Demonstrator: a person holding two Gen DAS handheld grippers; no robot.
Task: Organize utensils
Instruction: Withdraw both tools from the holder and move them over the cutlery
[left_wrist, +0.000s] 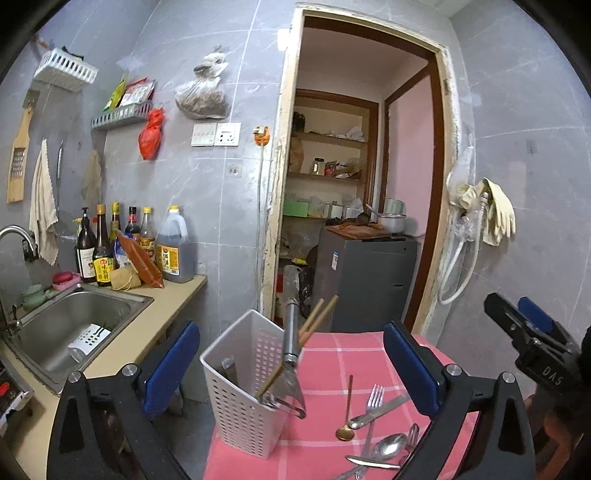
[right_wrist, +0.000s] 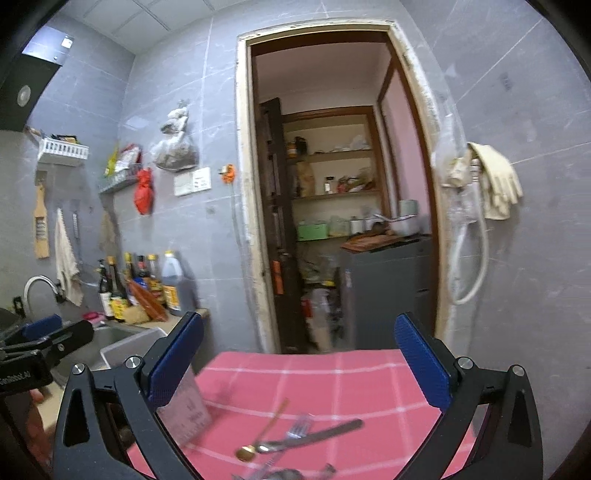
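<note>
Grey-tiled kitchen, doorway to a pantry at the back; work surface is a small table under a pink checked cloth (left_wrist: 332, 354).

Sink (left_wrist: 77, 332), far left, set in a beige counter: a white slotted object lies in the basin, partly hidden, identity unclear.

Left gripper (left_wrist: 291, 365): jaws spread wide, nothing between the pads; the white basket merely shows in the gap beyond them.

White basket (left_wrist: 243, 387), perforated, at the near left corner of the cloth, likely placed there as the collecting bin. Already standing in it, leaning on the rim: a steel spatula (left_wrist: 290, 354) and wooden chopsticks (left_wrist: 317, 317). Its interior bottom is not visible.

Loose cutlery, right of the basket, flat on the cloth and apparently awaiting sorting: gold spoon (left_wrist: 347, 410), fork (left_wrist: 373, 402), steel spoon (left_wrist: 388, 445), a knife and other pieces overlapping; the pile's lower part is cut off by the frame edge.

Right gripper (right_wrist: 299, 369): jaws fully apart, empty, hovering above the loose pile; its own view is motion-blurred, so individual pieces there are hard to separate.
</note>
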